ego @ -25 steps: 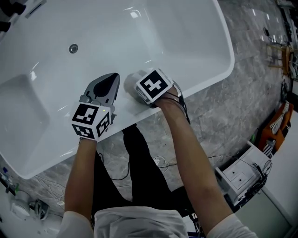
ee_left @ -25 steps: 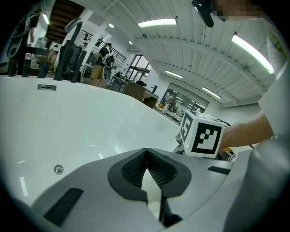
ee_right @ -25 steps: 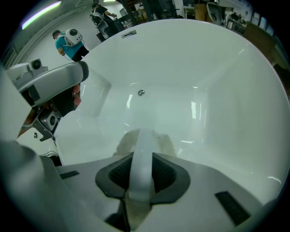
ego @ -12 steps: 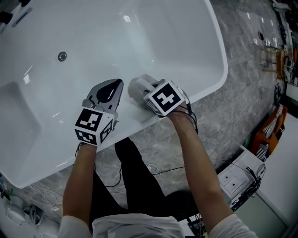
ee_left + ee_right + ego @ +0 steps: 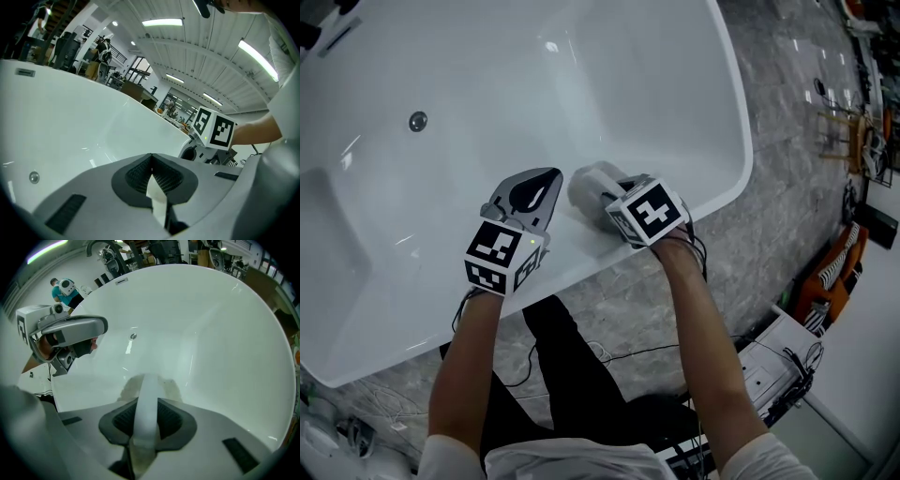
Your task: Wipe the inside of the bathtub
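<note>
The white bathtub fills the upper left of the head view, its drain at the far left. My right gripper is shut on a white cloth, which presses against the tub's near inner wall just under the rim. In the right gripper view the cloth runs between the pads of the right gripper and bunches on the wall. My left gripper hovers close beside it on the left, shut with nothing in it. In the left gripper view the left gripper points along the tub wall.
Grey marble floor surrounds the tub, with loose cables near the person's black-trousered legs. A white drawer unit and an orange object stand at the lower right. A person in a teal top stands beyond the tub.
Both grippers have shifted right along the tub's near wall, away from the drain, and the cloth slid with the right one. They have kept their grips.
</note>
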A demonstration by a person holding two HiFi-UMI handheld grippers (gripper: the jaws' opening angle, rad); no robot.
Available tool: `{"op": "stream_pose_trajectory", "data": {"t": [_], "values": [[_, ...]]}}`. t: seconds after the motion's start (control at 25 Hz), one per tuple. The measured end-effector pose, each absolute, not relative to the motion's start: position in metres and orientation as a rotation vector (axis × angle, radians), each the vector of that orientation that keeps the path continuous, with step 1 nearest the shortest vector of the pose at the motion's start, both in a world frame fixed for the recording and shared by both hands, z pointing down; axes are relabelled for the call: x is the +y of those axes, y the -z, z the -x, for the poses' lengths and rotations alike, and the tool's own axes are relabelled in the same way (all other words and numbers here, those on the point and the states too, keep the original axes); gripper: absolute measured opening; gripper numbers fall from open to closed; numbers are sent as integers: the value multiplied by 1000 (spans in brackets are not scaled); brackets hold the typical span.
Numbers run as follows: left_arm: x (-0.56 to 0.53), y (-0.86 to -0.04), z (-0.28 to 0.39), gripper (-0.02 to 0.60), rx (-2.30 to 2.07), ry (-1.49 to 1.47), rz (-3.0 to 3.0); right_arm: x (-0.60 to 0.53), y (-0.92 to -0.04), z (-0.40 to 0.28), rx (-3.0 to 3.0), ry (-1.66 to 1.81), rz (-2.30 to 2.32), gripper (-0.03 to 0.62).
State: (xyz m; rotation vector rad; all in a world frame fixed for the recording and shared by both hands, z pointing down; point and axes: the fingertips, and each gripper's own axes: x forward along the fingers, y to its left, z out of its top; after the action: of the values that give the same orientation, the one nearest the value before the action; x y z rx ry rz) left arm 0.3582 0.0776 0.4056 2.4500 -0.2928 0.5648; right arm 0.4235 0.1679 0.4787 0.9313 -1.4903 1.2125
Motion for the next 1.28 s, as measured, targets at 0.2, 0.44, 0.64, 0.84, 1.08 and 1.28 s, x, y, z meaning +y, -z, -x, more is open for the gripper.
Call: {"op": "stream_pose_trajectory", "data": {"t": [0.2, 0.44, 0.64, 0.84, 1.08, 1.28], "values": [[85, -417, -378, 12, -245, -574, -2456, 171, -485, -458, -1451, -1197, -920, 94], [89, -419, -399, 12, -194, -570, -2475, 173, -483, -498, -1408, -1180, -927, 94], [86, -427, -413, 12, -181, -574, -2482, 177, -486, -524, -1385, -1173, -909, 94], [80, -430, -414, 12, -196, -577, -2477, 183, -480, -551, -1359, -1177, -906, 94], [72, -434, -413, 12, -200, -583, -2484, 187, -477, -579, -1311, -1184, -876, 94], [69, -437, -408, 12, -203, -598, -2486, 190, -477, -596, -1274, -1185, -842, 94]]}}
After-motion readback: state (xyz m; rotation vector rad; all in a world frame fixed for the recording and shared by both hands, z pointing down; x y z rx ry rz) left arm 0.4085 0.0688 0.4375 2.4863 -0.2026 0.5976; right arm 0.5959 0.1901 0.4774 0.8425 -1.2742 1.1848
